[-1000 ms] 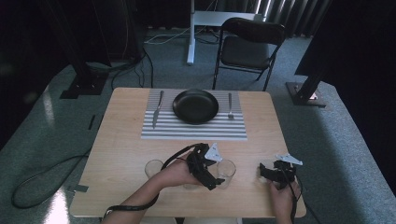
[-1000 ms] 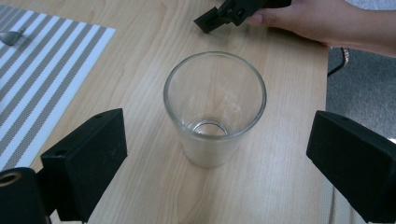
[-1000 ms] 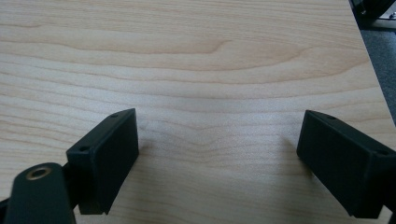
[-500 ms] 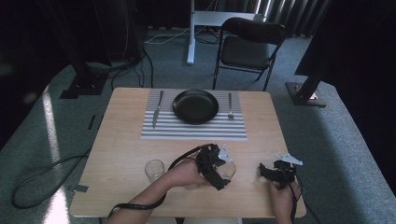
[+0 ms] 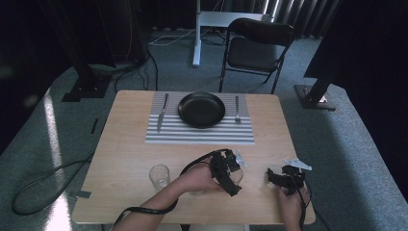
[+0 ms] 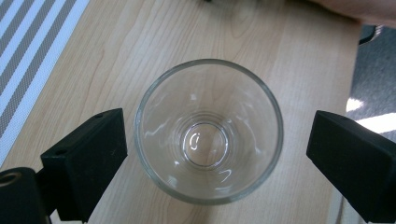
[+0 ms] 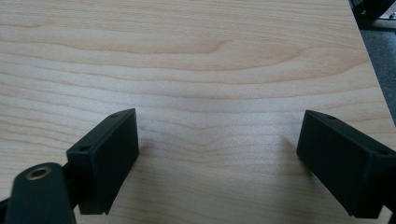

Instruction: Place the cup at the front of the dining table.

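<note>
Reaching over a clear drinking glass [image 6: 208, 131], the left hand-held gripper [image 6: 210, 154] is held open around it, not touching. Next, it should be squeezed shut.

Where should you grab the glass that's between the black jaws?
Best to grip the glass by its outer wall just below the rim, coming straight down from above. It stands upright and round, and the left hand-held gripper already has its open jaws on either side, not touching it.
</note>
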Motion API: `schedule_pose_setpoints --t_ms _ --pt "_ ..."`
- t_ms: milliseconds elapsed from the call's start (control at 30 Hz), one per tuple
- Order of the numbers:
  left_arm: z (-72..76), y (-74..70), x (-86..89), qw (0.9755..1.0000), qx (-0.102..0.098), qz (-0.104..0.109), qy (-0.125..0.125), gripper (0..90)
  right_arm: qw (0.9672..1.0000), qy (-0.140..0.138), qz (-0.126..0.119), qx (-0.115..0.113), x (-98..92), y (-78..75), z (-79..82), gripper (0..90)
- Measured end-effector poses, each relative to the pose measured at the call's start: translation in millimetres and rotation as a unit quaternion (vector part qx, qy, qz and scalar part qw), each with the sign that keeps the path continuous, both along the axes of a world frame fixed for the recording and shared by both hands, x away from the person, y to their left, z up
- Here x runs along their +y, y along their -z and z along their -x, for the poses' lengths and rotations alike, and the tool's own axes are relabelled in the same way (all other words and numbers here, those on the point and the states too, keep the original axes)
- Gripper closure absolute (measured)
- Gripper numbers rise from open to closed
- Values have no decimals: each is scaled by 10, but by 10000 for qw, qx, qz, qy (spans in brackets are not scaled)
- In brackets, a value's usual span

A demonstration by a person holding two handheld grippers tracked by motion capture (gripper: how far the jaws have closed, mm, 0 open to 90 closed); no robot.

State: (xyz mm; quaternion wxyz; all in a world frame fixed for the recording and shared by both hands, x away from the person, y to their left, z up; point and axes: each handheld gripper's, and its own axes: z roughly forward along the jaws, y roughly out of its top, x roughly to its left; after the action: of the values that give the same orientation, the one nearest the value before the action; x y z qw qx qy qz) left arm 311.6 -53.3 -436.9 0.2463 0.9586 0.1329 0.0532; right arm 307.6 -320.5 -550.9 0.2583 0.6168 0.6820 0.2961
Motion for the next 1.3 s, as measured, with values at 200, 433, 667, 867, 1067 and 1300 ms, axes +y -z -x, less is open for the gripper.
schedule_pose_setpoints --t_ms 200,433,667,867,1067,1300 --pt "-55 13 -41 9998 127 -124 -60 55 10000 0 0 0 0 0 0 122" --pt "-89 38 -118 9991 93 -357 -212 140 10000 -2 2 -1 0 0 0 122" --pt "-95 52 -149 9987 226 -434 -125 152 10000 -1 1 -1 0 0 0 122" --pt "-105 72 -182 9981 264 -527 -167 177 10000 4 -2 2 1 0 0 122" --pt "-120 116 -196 9975 406 -568 -125 239 10000 11 -13 1 2 -1 0 122" --pt "-130 136 -229 9969 325 -688 -175 275 10000 13 -12 -1 2 0 0 122"
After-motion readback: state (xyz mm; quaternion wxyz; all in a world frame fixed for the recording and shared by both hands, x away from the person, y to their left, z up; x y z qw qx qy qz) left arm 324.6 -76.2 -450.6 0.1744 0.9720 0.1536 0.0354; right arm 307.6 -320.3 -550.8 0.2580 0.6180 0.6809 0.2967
